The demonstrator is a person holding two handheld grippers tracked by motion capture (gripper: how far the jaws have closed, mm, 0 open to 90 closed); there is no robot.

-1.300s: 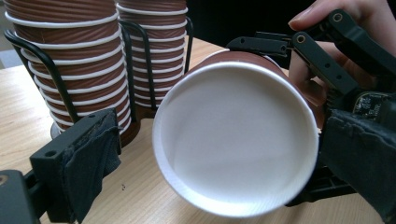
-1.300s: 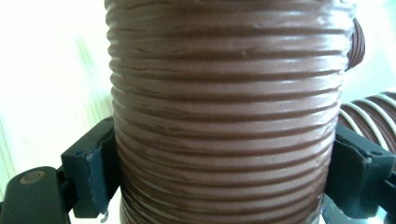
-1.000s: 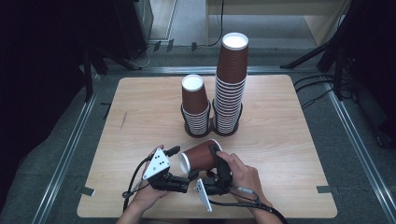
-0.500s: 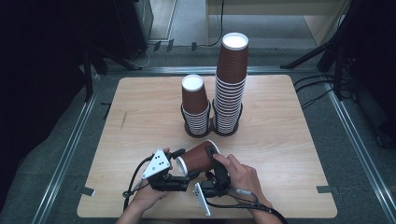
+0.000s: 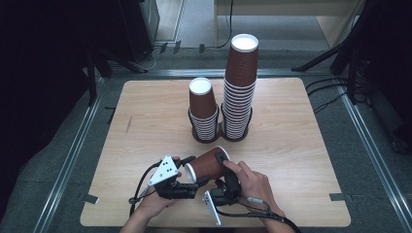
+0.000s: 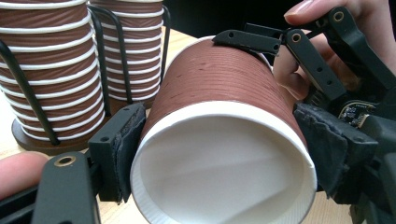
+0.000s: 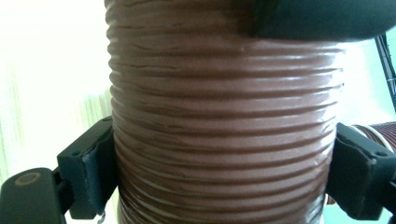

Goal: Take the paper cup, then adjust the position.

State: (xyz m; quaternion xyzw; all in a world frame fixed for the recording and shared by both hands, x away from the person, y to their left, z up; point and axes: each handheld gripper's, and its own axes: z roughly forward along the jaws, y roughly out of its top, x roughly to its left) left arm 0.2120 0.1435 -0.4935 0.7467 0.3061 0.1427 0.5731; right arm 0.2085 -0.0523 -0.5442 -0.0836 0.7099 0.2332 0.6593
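Observation:
A brown ribbed paper cup [image 5: 209, 164] with a white rim is held on its side above the front of the table, mouth toward the person's left. My left gripper [image 5: 189, 171] is shut on it near the rim; in the left gripper view the cup [image 6: 224, 88] faces me with a pad on each side of my left gripper [image 6: 224, 154]. My right gripper [image 5: 218, 167] is shut across the cup's body. In the right gripper view the cup [image 7: 224, 140] sits between the pads of my right gripper [image 7: 224, 177].
Behind the cup, at mid-table, a short stack of upturned cups [image 5: 202, 107] and a tall stack [image 5: 240, 82] stand in black wire holders on a round base. The wooden table [image 5: 301, 145] has free room left and right of them.
The cup and both grippers have drifted slightly toward the table's front edge. Both grips are unchanged.

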